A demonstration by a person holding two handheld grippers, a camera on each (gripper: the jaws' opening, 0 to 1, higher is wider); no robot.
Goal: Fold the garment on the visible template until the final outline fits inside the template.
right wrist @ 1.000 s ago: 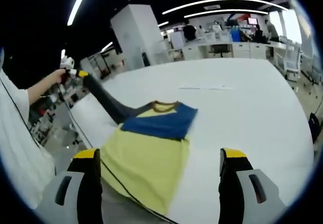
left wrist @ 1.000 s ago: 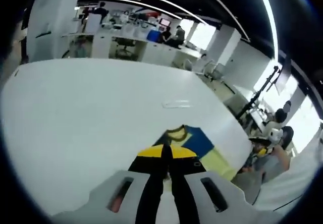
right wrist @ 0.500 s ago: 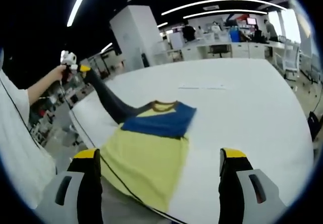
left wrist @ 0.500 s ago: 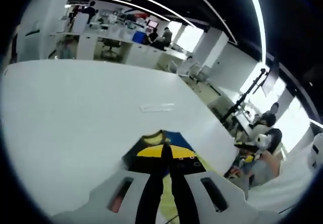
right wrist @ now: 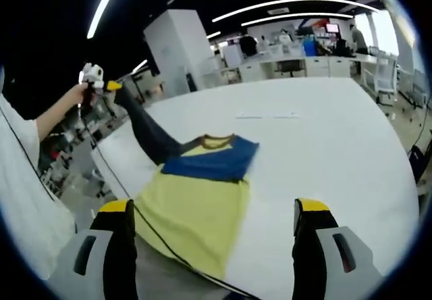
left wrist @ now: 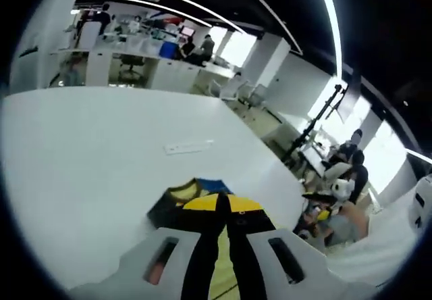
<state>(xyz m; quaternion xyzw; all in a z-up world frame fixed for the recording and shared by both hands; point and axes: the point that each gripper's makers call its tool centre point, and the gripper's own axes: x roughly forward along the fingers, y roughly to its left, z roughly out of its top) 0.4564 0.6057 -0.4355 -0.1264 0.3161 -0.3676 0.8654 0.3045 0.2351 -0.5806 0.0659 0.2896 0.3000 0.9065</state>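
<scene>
Dark sleeve [right wrist: 145, 132] now rises higher vs 1 s ago, clamped in left gripper [right wrist: 111, 86] fingers; right gripper [right wrist: 210, 226] fingers apart over shirt [right wrist: 196, 209] on counter [right wrist: 324, 144]. Sleeve fold underway.

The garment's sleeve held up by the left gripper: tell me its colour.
Dark grey, almost black; the sleeve shows best in the right gripper view, stretched from the left gripper down to the yellow-and-blue garment.

We are looking at a big white table [right wrist: 337, 144]. A yellow and blue shirt [right wrist: 202, 192] is lying flat on it near the edge. A small clear strip [right wrist: 266, 116] is lying farther back.
</scene>
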